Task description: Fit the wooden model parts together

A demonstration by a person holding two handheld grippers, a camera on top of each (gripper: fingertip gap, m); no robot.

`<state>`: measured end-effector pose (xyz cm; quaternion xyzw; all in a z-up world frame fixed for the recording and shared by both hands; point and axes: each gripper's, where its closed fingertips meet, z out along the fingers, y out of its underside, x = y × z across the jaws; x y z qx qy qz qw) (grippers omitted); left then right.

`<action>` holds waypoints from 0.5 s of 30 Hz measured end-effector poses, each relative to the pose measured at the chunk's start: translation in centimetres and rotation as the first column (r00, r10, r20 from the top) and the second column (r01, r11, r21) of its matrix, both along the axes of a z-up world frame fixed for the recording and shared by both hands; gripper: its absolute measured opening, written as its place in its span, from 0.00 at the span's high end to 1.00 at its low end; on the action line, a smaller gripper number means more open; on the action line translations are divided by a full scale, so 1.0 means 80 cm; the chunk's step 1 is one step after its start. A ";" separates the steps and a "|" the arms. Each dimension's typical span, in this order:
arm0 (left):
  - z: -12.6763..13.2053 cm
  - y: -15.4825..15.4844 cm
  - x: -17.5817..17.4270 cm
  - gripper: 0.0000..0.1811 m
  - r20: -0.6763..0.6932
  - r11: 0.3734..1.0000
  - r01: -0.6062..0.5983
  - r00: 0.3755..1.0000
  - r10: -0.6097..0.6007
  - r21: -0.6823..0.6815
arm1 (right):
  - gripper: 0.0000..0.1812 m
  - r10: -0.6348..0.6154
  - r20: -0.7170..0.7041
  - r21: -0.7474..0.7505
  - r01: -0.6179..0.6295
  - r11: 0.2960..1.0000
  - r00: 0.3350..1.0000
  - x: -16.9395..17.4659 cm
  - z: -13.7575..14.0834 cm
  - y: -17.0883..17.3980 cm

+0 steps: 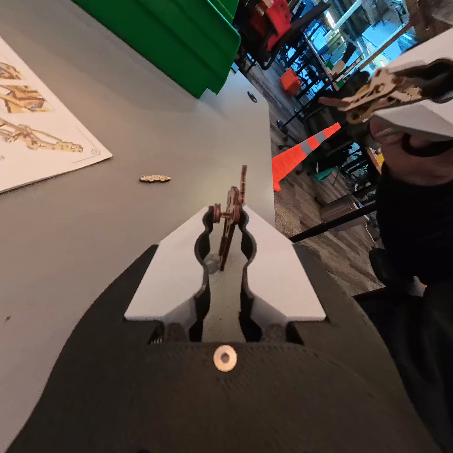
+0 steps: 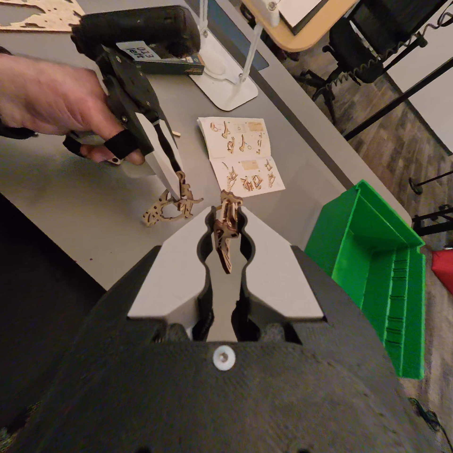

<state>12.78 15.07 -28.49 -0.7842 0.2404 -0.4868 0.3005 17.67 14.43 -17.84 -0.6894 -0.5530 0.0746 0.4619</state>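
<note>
My left gripper [image 1: 226, 213] is shut on a flat wooden model assembly [image 1: 232, 215], seen edge-on, above the grey table [image 1: 110, 245]. In the right wrist view the same assembly [image 2: 169, 208] hangs from the left gripper [image 2: 180, 193] just over the table. My right gripper [image 2: 226, 210] is shut on a second wooden model part [image 2: 225, 230], held upright in the air to the right of the left one; it also shows in the left wrist view [image 1: 367, 95] at the upper right. The two parts are apart. A small loose wooden piece [image 1: 155, 178] lies on the table.
An instruction sheet [image 2: 241, 154] lies on the table, also at the left of the left wrist view [image 1: 36, 137]. A green bin [image 2: 372, 274] stands at the table's right end. A white lamp base [image 2: 225, 90], a dark box [image 2: 171, 65] and a cut-out wooden sheet [image 2: 41, 14] sit farther back.
</note>
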 end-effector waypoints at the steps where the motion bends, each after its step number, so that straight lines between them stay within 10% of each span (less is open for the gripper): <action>1: -0.001 0.000 -0.003 0.90 -0.003 1.000 -0.014 1.000 0.014 -0.001 | 0.92 0.008 -0.002 -0.012 -0.008 1.000 1.000 0.000 -0.005 -0.002; 15: -0.011 0.012 -0.083 0.77 -0.321 0.980 -0.083 0.937 0.138 0.180 | 0.92 0.071 -0.055 -0.105 -0.077 0.992 0.996 0.008 -0.049 -0.012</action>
